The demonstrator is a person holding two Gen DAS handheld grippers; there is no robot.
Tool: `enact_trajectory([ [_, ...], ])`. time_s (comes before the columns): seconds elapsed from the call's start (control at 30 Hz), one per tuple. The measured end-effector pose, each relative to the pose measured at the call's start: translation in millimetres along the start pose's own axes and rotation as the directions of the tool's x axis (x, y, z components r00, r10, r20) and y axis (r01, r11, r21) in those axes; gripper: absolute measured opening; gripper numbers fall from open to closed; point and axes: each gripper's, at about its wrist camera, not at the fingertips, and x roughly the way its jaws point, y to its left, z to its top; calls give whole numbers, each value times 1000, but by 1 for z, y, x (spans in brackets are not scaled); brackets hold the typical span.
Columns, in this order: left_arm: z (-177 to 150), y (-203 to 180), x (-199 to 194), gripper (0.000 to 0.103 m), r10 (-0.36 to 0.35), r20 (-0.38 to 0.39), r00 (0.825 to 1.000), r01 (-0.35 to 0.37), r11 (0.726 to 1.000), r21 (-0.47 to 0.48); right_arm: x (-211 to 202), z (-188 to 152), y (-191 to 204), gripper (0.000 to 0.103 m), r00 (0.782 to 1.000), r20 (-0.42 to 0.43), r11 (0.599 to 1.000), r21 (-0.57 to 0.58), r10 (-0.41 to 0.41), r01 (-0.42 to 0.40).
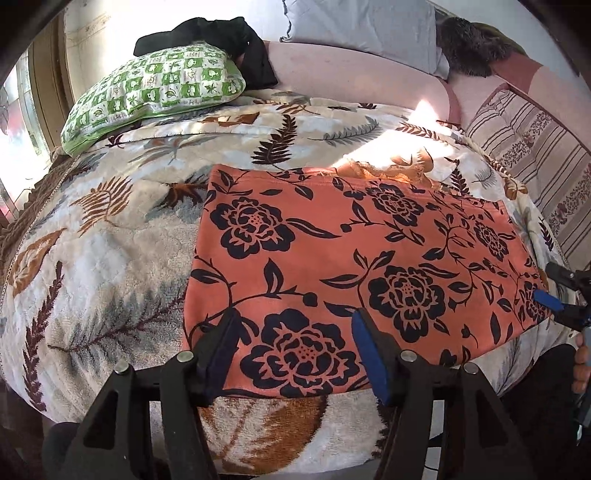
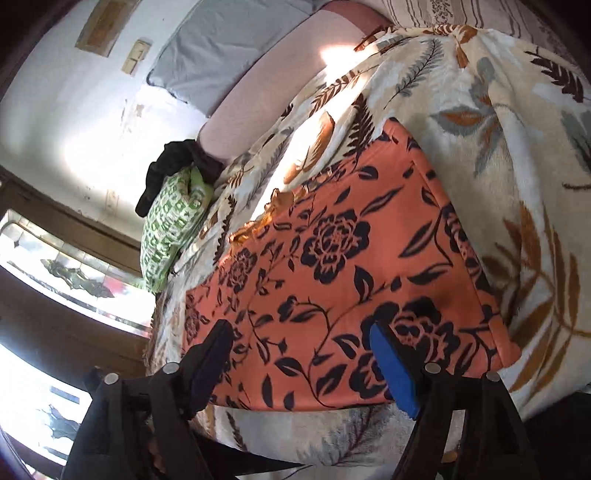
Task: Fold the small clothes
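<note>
An orange cloth (image 1: 332,254) printed with dark flowers lies flat as a folded rectangle on the bed; a frayed tan edge peeks out at its far side. In the left wrist view my left gripper (image 1: 295,314) hovers over the cloth's near edge, open, with nothing between its pads. My right gripper (image 1: 554,287) shows at the cloth's right corner, jaws apart. In the right wrist view the same cloth (image 2: 351,266) lies ahead, and my right gripper (image 2: 301,328) stands open over its near edge, pads off the fabric.
A fleece blanket (image 1: 110,236) with leaf prints covers the bed. A green checked pillow (image 1: 159,88) with a black garment (image 1: 221,37) on it sits at the far left. A grey pillow (image 1: 362,29) and a striped cushion (image 1: 535,147) lie behind. A hand (image 1: 580,365) is at the right.
</note>
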Motion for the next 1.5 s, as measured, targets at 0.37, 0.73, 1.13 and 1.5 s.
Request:
enact_trajectory([
  [0.37, -7, 3, -29, 67, 82, 21, 996, -81, 996, -29, 6, 0, -1, 85, 997, 4, 997, -12, -82, 82],
  [0.73, -6, 0, -29, 67, 87, 24, 996, -87, 996, 1, -4, 18, 17, 84, 993, 29, 993, 36, -113, 112],
  [1.13, -9, 16, -5, 68, 82, -7, 997, -82, 996, -26, 16, 61, 37, 89, 988, 46, 988, -39, -147, 149],
  [1.5, -11, 33, 18, 68, 84, -46, 995, -88, 994, -69, 39, 98, 20, 88, 973, 0, 973, -23, -229, 229],
])
